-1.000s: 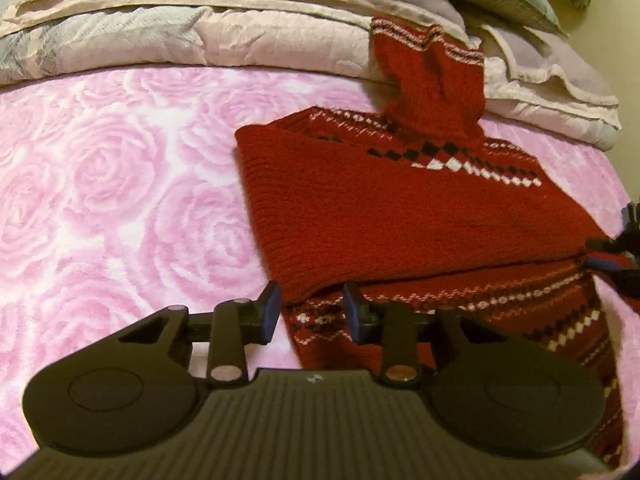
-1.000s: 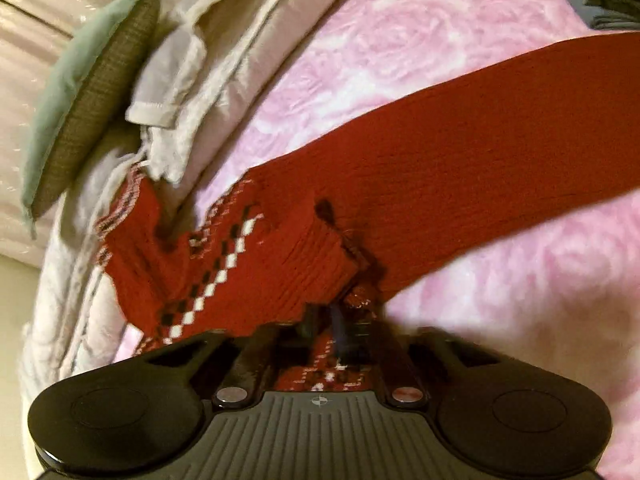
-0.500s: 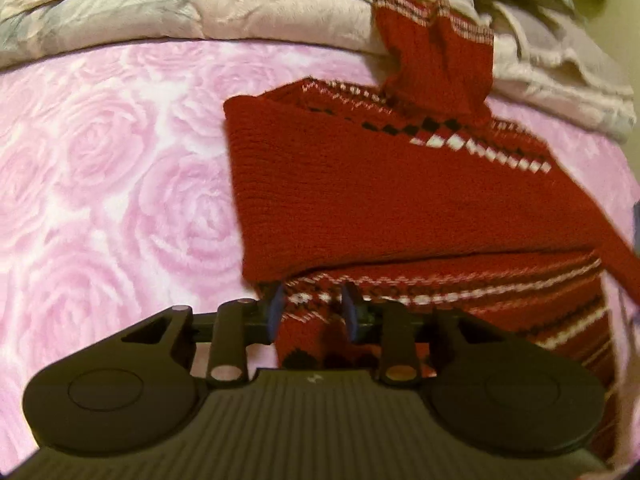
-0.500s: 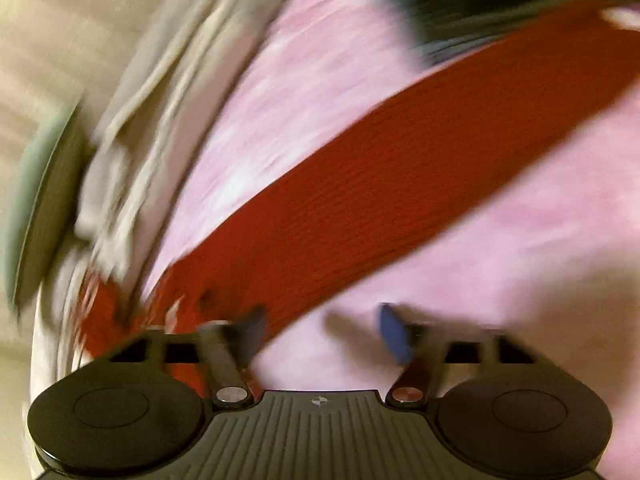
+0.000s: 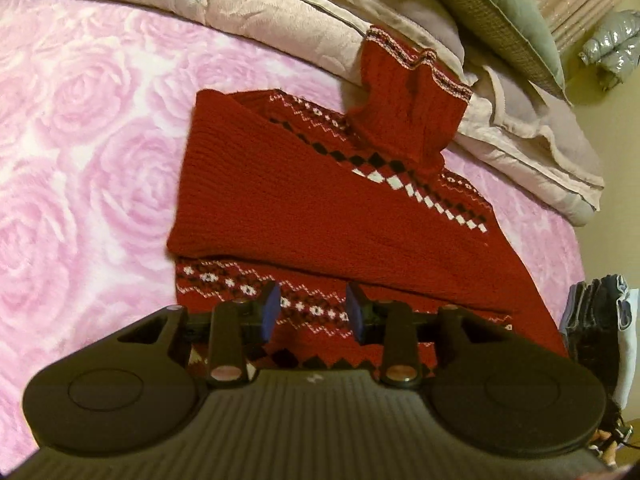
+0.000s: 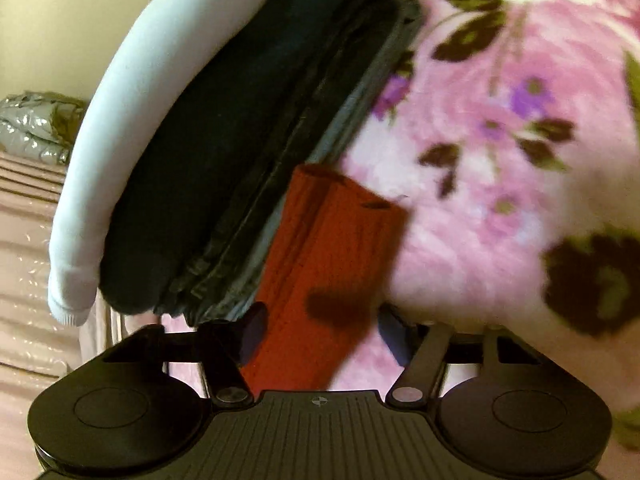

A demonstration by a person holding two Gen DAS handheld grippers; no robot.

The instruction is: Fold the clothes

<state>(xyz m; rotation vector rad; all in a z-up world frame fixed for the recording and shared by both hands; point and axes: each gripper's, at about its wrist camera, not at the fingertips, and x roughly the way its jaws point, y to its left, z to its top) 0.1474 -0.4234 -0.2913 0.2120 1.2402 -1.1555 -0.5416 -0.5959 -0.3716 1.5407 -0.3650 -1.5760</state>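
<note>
Pink rose-patterned bedding [image 5: 92,152] carried the red patterned sweater [image 5: 320,208], one sleeve already folded across its body. The left claw [image 5: 312,310] hovered spread over the hem, pinching nothing. The right claw [image 6: 320,332], jaws just closing but still apart, straddled the other sleeve's cuff [image 6: 332,248]. Judging by this, it should pinch the cuff squarely, clear of the folded stack [image 6: 208,152] touching it; open bedding lay opposite.
</note>
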